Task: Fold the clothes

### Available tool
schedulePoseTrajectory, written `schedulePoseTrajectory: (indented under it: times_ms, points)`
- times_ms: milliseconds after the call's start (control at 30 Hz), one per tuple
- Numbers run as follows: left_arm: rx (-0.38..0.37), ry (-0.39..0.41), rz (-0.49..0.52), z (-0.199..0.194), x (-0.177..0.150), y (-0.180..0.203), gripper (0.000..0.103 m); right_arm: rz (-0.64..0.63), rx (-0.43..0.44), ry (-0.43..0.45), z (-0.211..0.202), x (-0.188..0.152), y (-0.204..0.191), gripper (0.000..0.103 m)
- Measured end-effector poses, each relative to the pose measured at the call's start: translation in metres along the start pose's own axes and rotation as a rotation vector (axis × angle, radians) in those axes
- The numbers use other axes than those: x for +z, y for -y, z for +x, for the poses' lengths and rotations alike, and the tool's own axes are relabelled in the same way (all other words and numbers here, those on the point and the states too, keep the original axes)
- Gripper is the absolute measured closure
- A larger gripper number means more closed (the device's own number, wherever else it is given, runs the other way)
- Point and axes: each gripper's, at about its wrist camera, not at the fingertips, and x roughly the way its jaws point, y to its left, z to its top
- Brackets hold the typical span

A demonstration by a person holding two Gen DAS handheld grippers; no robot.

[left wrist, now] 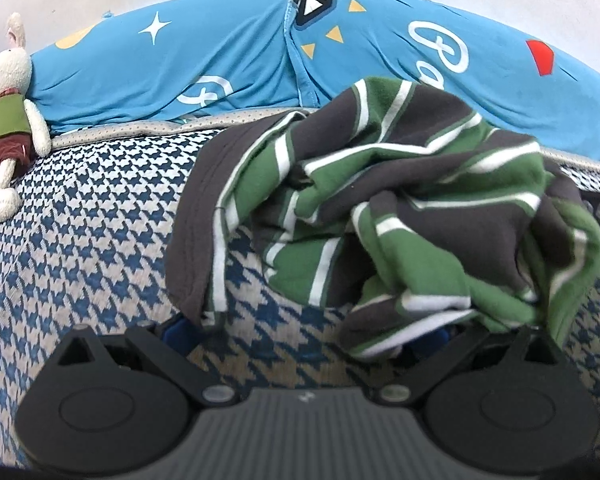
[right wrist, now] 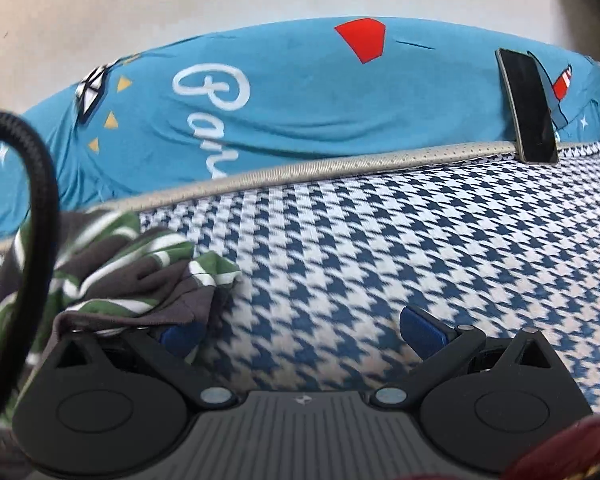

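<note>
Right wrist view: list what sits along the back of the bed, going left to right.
Black cable → striped green and grey garment → white script lettering → red patch → dark phone leaning on the blue bedding.

My left gripper (left wrist: 308, 328): black linkage arms, round black hubs, ribbed grey centre plate, silver pivot screws, blue finger pads. My right gripper (right wrist: 300, 332): same build; black braided cable (right wrist: 40, 184) loops at frame left.

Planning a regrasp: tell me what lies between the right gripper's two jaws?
Only bare houndstooth cover in the right wrist view; the striped garment sits at the left finger.
</note>
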Motion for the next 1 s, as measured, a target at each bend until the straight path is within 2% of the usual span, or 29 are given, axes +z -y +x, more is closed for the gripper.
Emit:
schedulePoseTrajectory:
  times_ms: [200,433,667,800,1000]
  points:
    - [-0.015,-0.036,-0.004,-0.006,0.002,0.001,0.0,-0.004,-0.074,-0.029,0.015,0.009,-0.004,0.0]
    - [-0.036,-0.058,0.032,-0.036,-0.007,0.004,0.0,-0.048,-0.148,-0.089,0.003,0.004,0.0,0.0]
    - [-0.02,-0.097,-0.022,-0.064,-0.026,-0.017,0.0,0.013,-0.187,-0.186,-0.018,-0.006,0.011,0.0]
    - [-0.018,-0.104,-0.051,-0.08,-0.041,-0.03,0.0,-0.012,-0.222,-0.186,-0.037,-0.01,0.006,0.0]
    - [-0.009,-0.107,-0.065,-0.106,-0.06,-0.043,0.0,-0.096,-0.217,-0.161,-0.065,-0.024,-0.007,0.0]
